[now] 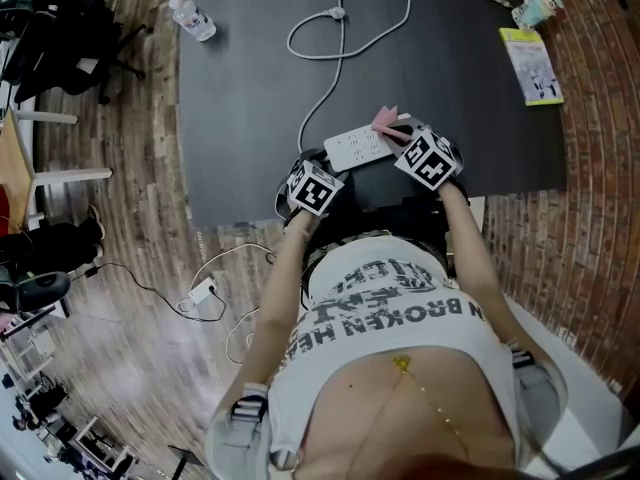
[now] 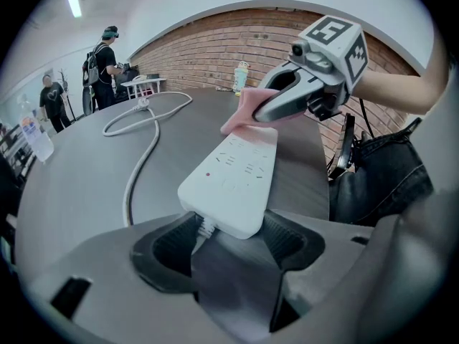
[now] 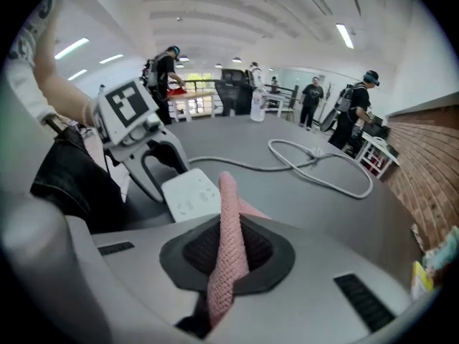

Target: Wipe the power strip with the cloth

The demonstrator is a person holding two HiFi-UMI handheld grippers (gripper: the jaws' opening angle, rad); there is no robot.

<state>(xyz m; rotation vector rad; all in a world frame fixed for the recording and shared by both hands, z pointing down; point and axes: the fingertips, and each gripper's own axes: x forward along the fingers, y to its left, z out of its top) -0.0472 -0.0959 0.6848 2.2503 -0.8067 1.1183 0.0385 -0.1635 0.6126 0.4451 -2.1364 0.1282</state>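
A white power strip (image 1: 358, 148) lies on the dark table (image 1: 240, 118) near its front edge, its white cable (image 1: 335, 78) looping away toward the back. My left gripper (image 1: 322, 164) is shut on the strip's cable end, which sits between the jaw pads (image 2: 161, 253) in the left gripper view. My right gripper (image 1: 398, 134) is shut on a pink cloth (image 1: 385, 120). In the left gripper view the cloth (image 2: 240, 115) rests against the strip's far end (image 2: 247, 145). The folded cloth (image 3: 228, 242) stands up between the right jaws, with the strip (image 3: 188, 196) just beyond.
A water bottle (image 1: 192, 18) lies at the table's back left. A yellow leaflet (image 1: 532, 65) and a small figure (image 1: 537, 8) are at the back right. Chairs and a plug with a cord (image 1: 200, 293) are on the floor to the left. People stand far off.
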